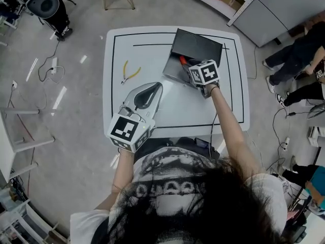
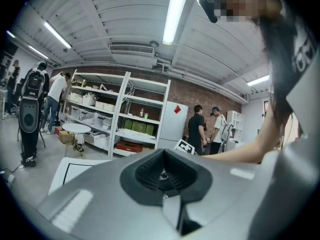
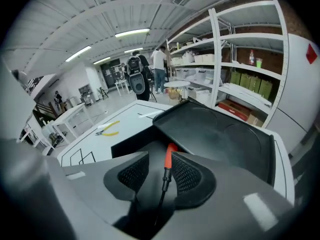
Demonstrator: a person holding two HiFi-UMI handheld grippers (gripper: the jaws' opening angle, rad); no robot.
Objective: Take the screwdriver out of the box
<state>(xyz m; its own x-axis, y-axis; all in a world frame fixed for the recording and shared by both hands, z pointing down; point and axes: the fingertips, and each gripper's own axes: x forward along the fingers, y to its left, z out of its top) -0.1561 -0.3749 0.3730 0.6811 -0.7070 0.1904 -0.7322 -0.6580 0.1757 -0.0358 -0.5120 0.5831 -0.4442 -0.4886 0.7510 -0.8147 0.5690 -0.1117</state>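
Note:
The black box stands open at the far middle of the white table, its lid tipped back. Inside lies the screwdriver with an orange handle. My right gripper reaches down into the box. In the right gripper view its jaws stand open, with the screwdriver lying lengthwise between the pads and a gap on each side. My left gripper hovers over the table's near left part, away from the box. Its tips meet in the left gripper view, with nothing held.
Yellow-handled pliers lie on the table's left part. People sit or stand off the table's right side. A black machine and cables are on the floor at the far left. Shelving rises behind the box.

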